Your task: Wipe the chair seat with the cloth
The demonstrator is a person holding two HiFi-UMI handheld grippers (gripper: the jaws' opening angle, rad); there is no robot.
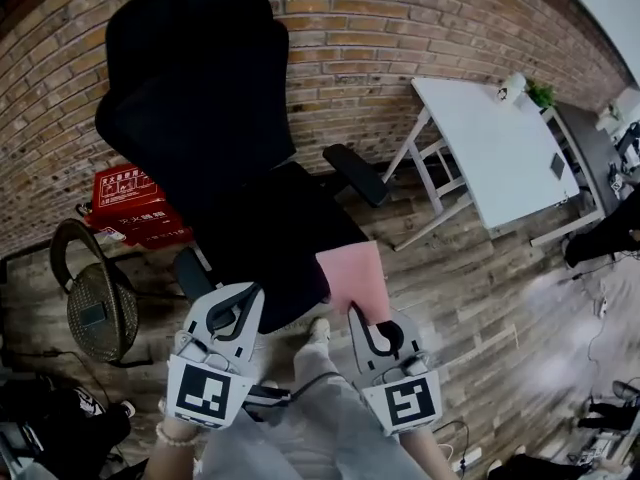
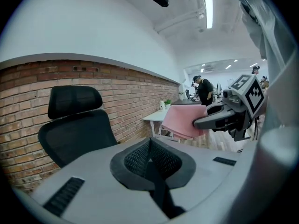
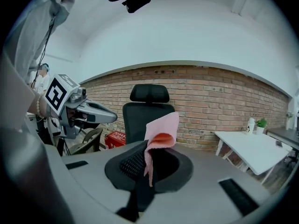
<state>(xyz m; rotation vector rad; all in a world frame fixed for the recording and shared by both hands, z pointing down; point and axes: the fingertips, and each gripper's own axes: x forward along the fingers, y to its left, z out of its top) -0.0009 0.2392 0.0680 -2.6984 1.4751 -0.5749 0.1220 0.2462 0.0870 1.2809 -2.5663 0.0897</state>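
Two grippers sit nearest us, low in the head view. Our right gripper (image 1: 362, 316) pinches the pink cloth (image 1: 352, 276) by one margin. Its own view shows the fabric folded over the closed jaws and standing up past them, so most of the cloth is free to spread as a wiping face. Our left gripper (image 1: 243, 293) has its jaws pressed together on nothing. We judge it is held alongside, out of the cloth's way, because one gripper is enough for wiping.

Just beyond, the cloth hangs at the near right corner of the black seat (image 1: 270, 248). In the left gripper view it looks lifted in the air, not laid flat, though we cannot tell whether its far end touches the seat. We judge that the wiping proper has not yet begun. The next move calls for lowering the cloth flat onto the seat and drawing it across. It needs enough pressure to clean, but not so much that the fabric bunches or slips from the pinch. The seat may also swivel under a sideways push.

Farther off rises the backrest (image 1: 195, 88), so the seat's front edge is the side open to us. A red box (image 1: 135, 203) lies on the floor by the brick wall (image 1: 400, 28). A white table (image 1: 495, 148) stands to the right, well apart from the seat.
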